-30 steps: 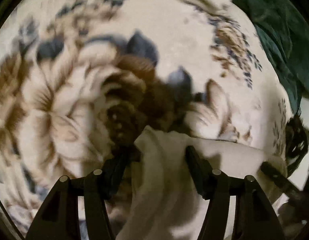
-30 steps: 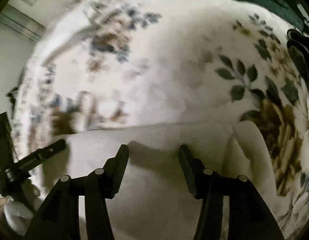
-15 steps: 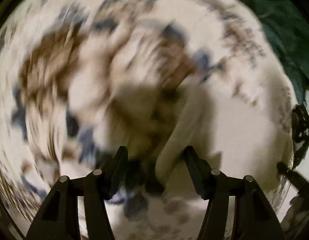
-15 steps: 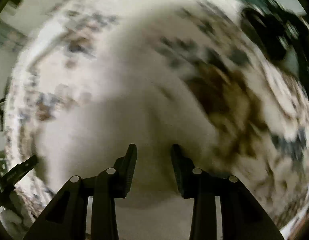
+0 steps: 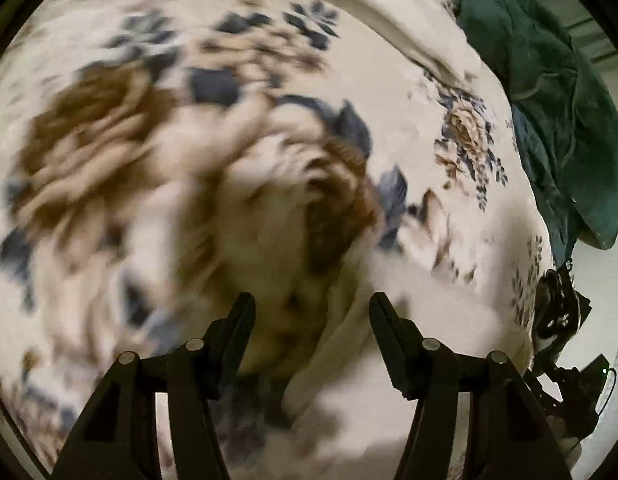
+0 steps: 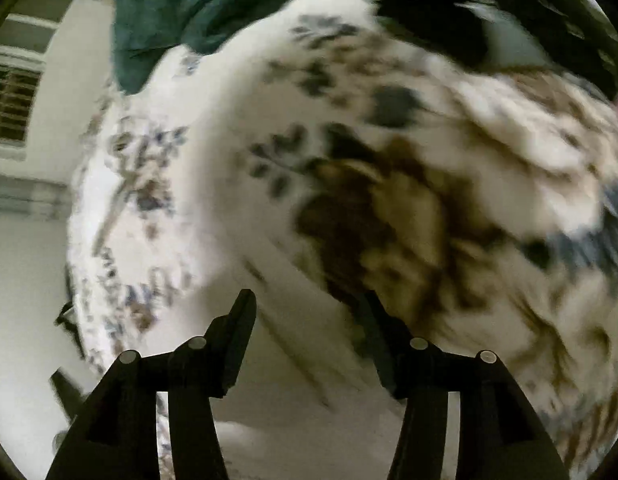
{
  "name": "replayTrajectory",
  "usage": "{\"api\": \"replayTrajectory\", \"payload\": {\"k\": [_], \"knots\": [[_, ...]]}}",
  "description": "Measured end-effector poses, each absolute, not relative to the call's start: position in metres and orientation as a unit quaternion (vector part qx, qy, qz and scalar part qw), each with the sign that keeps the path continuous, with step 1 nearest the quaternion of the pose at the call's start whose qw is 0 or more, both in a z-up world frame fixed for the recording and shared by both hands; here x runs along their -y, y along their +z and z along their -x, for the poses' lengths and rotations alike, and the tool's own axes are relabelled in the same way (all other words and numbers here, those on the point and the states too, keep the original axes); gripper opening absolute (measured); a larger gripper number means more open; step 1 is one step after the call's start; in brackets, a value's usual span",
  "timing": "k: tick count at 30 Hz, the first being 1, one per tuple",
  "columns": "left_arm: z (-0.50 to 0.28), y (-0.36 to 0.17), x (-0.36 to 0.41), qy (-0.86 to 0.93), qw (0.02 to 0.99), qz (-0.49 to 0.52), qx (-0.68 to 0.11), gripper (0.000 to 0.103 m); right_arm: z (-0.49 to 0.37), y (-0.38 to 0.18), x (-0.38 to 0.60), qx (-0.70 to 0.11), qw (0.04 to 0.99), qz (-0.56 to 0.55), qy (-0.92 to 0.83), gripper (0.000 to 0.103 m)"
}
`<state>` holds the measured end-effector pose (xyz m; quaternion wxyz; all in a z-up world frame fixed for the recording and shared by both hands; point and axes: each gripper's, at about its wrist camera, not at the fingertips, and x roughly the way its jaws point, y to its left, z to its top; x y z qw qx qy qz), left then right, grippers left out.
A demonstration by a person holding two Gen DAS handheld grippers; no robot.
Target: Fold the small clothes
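A small cream-white garment point(image 5: 389, 412) lies on a floral bedspread point(image 5: 389, 64), blurred by motion. In the left wrist view its folded edge runs up between the fingers of my left gripper point(image 5: 312, 316), which is open and holds nothing. In the right wrist view the pale cloth point(image 6: 301, 400) lies under and just ahead of my right gripper point(image 6: 307, 314), which is also open and empty. Both grippers hover close above the cloth.
A dark green garment point(image 5: 557, 92) lies at the bed's far right, also in the right wrist view point(image 6: 189, 4). A black item point(image 6: 469, 8) lies at the upper right. Black gear point(image 5: 561, 320) sits off the bed's right edge. A shuttered window point(image 6: 13, 100) is at left.
Both grippers have swung across the bed; views are motion-blurred. The right jaws narrowed half a second ago and are wide again. The cloth edge has shifted between the left fingers.
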<state>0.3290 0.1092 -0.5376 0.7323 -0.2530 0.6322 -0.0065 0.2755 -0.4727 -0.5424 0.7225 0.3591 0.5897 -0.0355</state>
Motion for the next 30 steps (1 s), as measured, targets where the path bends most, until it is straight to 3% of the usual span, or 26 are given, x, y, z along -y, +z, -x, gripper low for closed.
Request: {"api": "replayTrajectory", "payload": {"k": [2, 3, 4, 5, 8, 16, 18, 19, 20, 22, 24, 25, 26, 27, 29, 30], "knots": [[-0.354, -0.551, -0.098, -0.030, 0.724, 0.261, -0.638, 0.053, -0.297, -0.554, 0.467, -0.603, 0.710, -0.363, -0.014, 0.053], [-0.362, -0.554, -0.091, -0.039, 0.726, 0.255, -0.637, 0.044, -0.302, -0.559, 0.466, -0.606, 0.704, -0.370, -0.009, 0.045], [-0.372, -0.558, -0.083, -0.052, 0.731, 0.242, -0.636, 0.012, -0.311, -0.567, 0.465, -0.609, 0.697, -0.378, -0.005, 0.013], [-0.380, -0.561, -0.076, -0.053, 0.732, 0.226, -0.640, 0.005, -0.319, -0.575, 0.465, -0.619, 0.689, -0.377, -0.016, 0.010], [-0.383, -0.564, -0.073, -0.051, 0.738, 0.193, -0.645, 0.005, -0.317, -0.582, 0.479, -0.599, 0.678, -0.424, -0.042, 0.008], [-0.371, -0.562, -0.091, -0.042, 0.727, 0.222, -0.649, 0.006, -0.290, -0.616, 0.522, -0.548, 0.587, -0.586, -0.111, 0.007], [-0.372, -0.556, -0.097, -0.045, 0.725, 0.241, -0.643, 0.008, -0.292, -0.608, 0.522, -0.541, 0.591, -0.590, -0.100, 0.020], [-0.373, -0.555, -0.098, -0.044, 0.725, 0.246, -0.642, 0.015, -0.295, -0.601, 0.522, -0.540, 0.599, -0.584, -0.097, 0.039], [-0.374, -0.555, -0.100, -0.047, 0.725, 0.252, -0.639, 0.025, -0.293, -0.595, 0.526, -0.536, 0.606, -0.581, -0.094, 0.050], [-0.378, -0.561, -0.099, -0.053, 0.719, 0.260, -0.643, 0.032, -0.300, -0.591, 0.524, -0.540, 0.612, -0.572, -0.080, 0.050], [-0.381, -0.571, -0.094, -0.058, 0.708, 0.260, -0.654, 0.032, -0.312, -0.602, 0.516, -0.571, 0.597, -0.560, -0.066, 0.050], [-0.382, -0.573, -0.091, -0.058, 0.708, 0.255, -0.656, 0.032, -0.316, -0.607, 0.511, -0.584, 0.592, -0.552, -0.068, 0.044], [-0.382, -0.573, -0.089, -0.058, 0.712, 0.244, -0.656, 0.029, -0.317, -0.609, 0.508, -0.586, 0.594, -0.546, -0.069, 0.007], [-0.381, -0.572, -0.086, -0.057, 0.718, 0.231, -0.654, 0.029, -0.323, -0.611, 0.503, -0.591, 0.605, -0.530, -0.070, 0.009], [-0.381, -0.572, -0.085, -0.051, 0.726, 0.209, -0.653, 0.011, -0.324, -0.609, 0.501, -0.587, 0.622, -0.511, -0.090, 0.007], [-0.380, -0.572, -0.087, -0.048, 0.728, 0.202, -0.653, 0.009, -0.322, -0.609, 0.503, -0.584, 0.622, -0.512, -0.098, 0.007]]}}
